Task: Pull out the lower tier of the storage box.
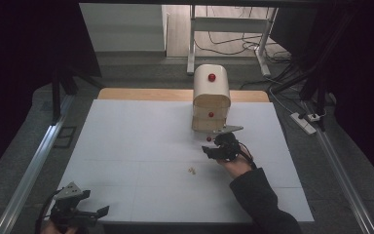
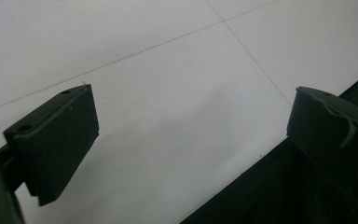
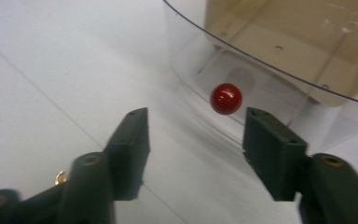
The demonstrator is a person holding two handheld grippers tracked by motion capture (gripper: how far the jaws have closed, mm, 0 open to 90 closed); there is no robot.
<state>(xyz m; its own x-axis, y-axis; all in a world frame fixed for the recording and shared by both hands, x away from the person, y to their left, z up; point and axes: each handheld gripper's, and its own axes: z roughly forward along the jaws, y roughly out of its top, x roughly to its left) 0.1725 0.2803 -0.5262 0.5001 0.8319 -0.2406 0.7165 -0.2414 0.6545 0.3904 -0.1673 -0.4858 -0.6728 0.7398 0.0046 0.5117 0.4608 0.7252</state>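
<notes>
A small wooden box (image 1: 210, 97) with a rounded cream lid stands at the table's far middle, with a red knob (image 1: 212, 77) on the lid and another on its front. At its base a clear curved drawer front (image 3: 191, 60) sticks out toward me, carrying a red ball knob (image 3: 226, 98). My right gripper (image 1: 216, 144) is just in front of that knob (image 1: 208, 139). Its jaws stand apart (image 3: 193, 135) with nothing between them, the knob just beyond the tips. My left gripper (image 1: 95, 210) rests at the near left table edge, open and empty (image 2: 193, 116).
The white table sheet (image 1: 141, 141) spreads wide to the left of the box. A tiny pale crumb-like object (image 1: 191, 170) lies near the middle front. The table's dark front edge (image 2: 242, 200) runs right beside the left gripper. Metal rails flank both sides.
</notes>
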